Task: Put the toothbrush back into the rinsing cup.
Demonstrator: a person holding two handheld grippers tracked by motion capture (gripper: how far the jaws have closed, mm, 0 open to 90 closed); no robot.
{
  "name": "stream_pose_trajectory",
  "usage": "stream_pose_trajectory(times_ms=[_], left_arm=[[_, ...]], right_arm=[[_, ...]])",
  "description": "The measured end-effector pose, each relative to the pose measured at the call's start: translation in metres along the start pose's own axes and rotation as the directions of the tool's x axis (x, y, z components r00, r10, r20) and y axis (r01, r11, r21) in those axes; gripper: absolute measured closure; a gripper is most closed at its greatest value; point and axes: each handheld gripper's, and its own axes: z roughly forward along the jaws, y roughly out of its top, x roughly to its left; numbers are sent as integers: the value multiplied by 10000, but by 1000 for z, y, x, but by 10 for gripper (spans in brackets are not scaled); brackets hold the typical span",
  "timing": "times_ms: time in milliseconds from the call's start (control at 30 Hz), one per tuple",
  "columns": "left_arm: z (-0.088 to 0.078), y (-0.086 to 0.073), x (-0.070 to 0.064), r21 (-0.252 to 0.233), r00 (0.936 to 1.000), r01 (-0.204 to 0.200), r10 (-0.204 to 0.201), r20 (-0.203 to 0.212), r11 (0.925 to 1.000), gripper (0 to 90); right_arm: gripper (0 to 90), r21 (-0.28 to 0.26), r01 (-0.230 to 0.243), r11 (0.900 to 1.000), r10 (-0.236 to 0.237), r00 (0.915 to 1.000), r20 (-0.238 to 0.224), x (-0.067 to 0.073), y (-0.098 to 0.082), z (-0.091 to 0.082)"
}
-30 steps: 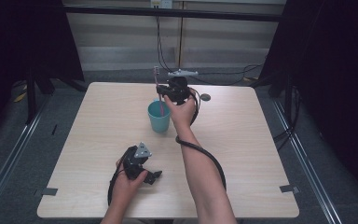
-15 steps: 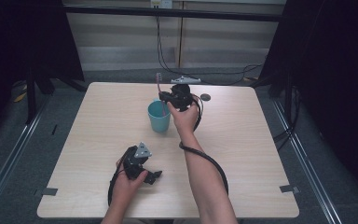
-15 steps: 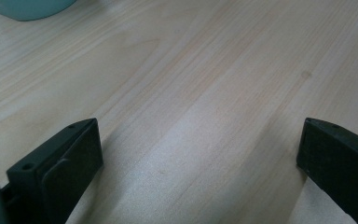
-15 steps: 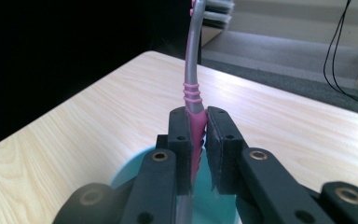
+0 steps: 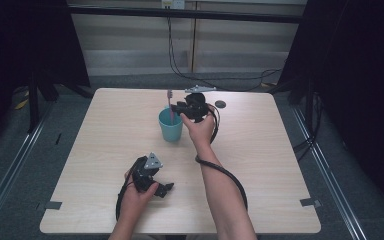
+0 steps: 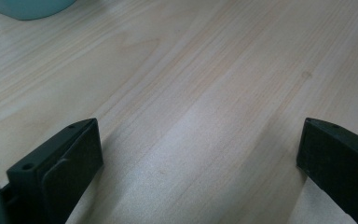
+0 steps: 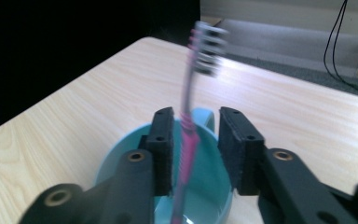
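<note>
The left gripper (image 5: 161,190) rested low on the near part of the pale wooden table (image 5: 280,165), in the same spot as a second earlier. In the left gripper view its jaws stood wide apart with only bare wood grain between them, so it held nothing and took no part in the work at hand.

Further along, toward the far middle of the table, stood the round teal plastic cup (image 5: 170,125). The pink-handled toothbrush with a grey and white bristle head (image 7: 189,122) stood in it, handle down inside the cup and head leaning above the rim. It appeared blurred in the right gripper view, which suggested it was settling rather than held fast.

The right gripper (image 5: 181,108) hovered just over the cup's right rim. A second earlier it had been held a little higher, with its jaws together on the brush; its jaws had just been opening, and they now stood slightly apart with the handle between them, the left pad close against it and a clear gap at the right pad.

Judgement: the brush had been lowered and let go into the cup, so the placing looked all but complete. What remained was to lift the gripper straight clear without knocking the handle or tipping the cup.

Beyond the right hand, a small dark round disc (image 5: 220,104) lay untouched.
</note>
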Motion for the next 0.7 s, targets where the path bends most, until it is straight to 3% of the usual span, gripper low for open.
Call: stream_pose_trajectory(times_ms=[400, 700], left_arm=[[0, 0, 0, -16, 10000, -7, 7, -37, 10000, 0], [0, 0, 0, -16, 10000, -4, 4, -27, 10000, 0]], right_arm=[[411, 274, 81, 9996, -83, 9999, 77, 0, 1, -11], [299, 589, 183, 9981, -188, 9998, 78, -2, 2, -22]])
